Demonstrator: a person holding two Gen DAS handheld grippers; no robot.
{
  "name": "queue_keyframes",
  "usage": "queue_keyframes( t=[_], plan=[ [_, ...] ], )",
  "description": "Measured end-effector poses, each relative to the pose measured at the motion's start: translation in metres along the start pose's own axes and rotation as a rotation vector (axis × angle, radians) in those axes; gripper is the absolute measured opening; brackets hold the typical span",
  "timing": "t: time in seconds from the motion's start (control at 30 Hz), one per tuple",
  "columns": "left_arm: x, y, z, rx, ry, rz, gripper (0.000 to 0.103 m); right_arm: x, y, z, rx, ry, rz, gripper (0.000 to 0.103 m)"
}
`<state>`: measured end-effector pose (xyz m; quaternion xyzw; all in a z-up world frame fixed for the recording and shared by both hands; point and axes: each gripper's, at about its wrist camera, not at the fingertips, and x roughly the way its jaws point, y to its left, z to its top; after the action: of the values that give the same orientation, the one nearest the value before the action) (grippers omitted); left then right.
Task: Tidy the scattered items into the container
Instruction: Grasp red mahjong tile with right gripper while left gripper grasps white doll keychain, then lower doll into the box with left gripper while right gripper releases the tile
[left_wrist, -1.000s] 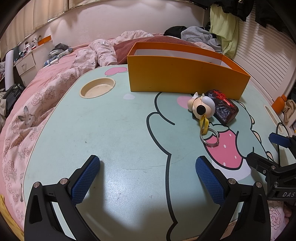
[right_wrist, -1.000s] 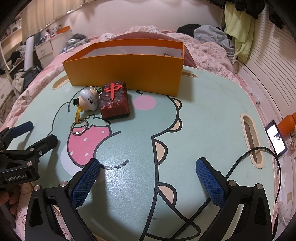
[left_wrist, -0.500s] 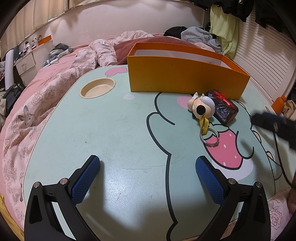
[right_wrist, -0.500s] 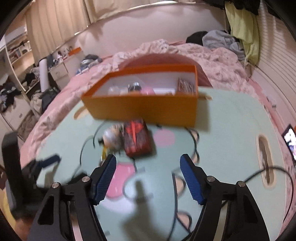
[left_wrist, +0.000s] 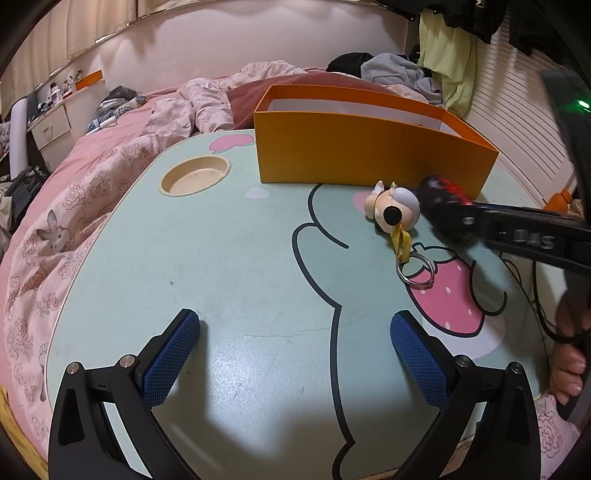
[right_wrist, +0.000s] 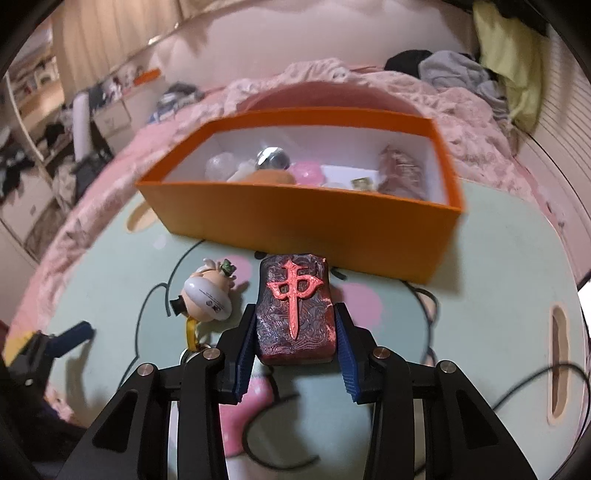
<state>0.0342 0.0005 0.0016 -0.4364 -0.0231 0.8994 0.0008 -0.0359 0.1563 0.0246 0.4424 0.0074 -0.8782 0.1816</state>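
Picking up is the step now: the right gripper (right_wrist: 295, 334) has just been closing its jaws, and the dark red block (right_wrist: 295, 306) with the red sign sits between the blue pads, which look tight on its sides. It is still low over the green table (right_wrist: 491, 280), just in front of the orange box (right_wrist: 295, 218). Next, I think it must lift the block up, carry it over the box wall and let go inside. The little toy keychain (right_wrist: 207, 293) lies beside it. The left gripper (left_wrist: 295, 358) waits wide open, holding nothing.

The right gripper (right_wrist: 295, 334) has just been closing; its blue pads flank the dark red mahjong tile (right_wrist: 294, 310), just before the orange box (right_wrist: 306, 225) near the table's (right_wrist: 509, 280) far edge.
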Motion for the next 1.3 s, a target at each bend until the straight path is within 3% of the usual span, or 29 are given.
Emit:
queue_keyframes(
  t=[0.1,0.23,0.33,0.5,0.57,0.63,0.67,0.83,1.0,1.2,1.3],
  plan=[
    [-0.003,-0.004,0.001,0.017,-0.001,-0.031,0.103,-0.022,-0.014,-0.009,0.038,-0.044,-0.017,0.038],
    [-0.02,-0.021,0.015,0.055,-0.069,-0.077,0.103,-0.043,-0.037,-0.022,0.109,-0.077,-0.013,0.038],
    [-0.011,-0.045,0.035,0.095,-0.049,-0.125,0.103,-0.048,-0.048,-0.027,0.146,-0.079,-0.007,0.038],
    [0.023,-0.075,0.057,0.17,0.002,-0.057,0.102,-0.047,-0.053,-0.031,0.155,-0.071,-0.008,0.038],
    [0.029,-0.077,0.061,0.175,0.006,-0.041,0.09,-0.048,-0.054,-0.033,0.16,-0.073,-0.004,0.039],
    [0.036,-0.074,0.062,0.159,0.035,-0.057,0.045,-0.048,-0.055,-0.034,0.16,-0.074,-0.004,0.039],
    [0.039,-0.07,0.061,0.143,0.053,-0.081,0.037,-0.048,-0.055,-0.034,0.162,-0.074,-0.002,0.039],
    [0.03,-0.053,0.057,0.106,0.039,-0.142,0.037,-0.05,-0.055,-0.034,0.162,-0.078,-0.005,0.039],
    [-0.003,-0.038,0.056,0.077,-0.034,-0.209,0.037,-0.057,-0.053,-0.028,0.151,-0.094,0.015,0.038],
    [-0.03,-0.03,0.106,0.087,-0.134,-0.181,0.037,-0.066,-0.043,0.022,0.096,-0.147,0.04,0.039],
    [-0.023,-0.026,0.142,0.072,-0.133,-0.167,0.037,-0.053,-0.035,0.057,0.075,-0.145,0.039,0.039]
  ],
)
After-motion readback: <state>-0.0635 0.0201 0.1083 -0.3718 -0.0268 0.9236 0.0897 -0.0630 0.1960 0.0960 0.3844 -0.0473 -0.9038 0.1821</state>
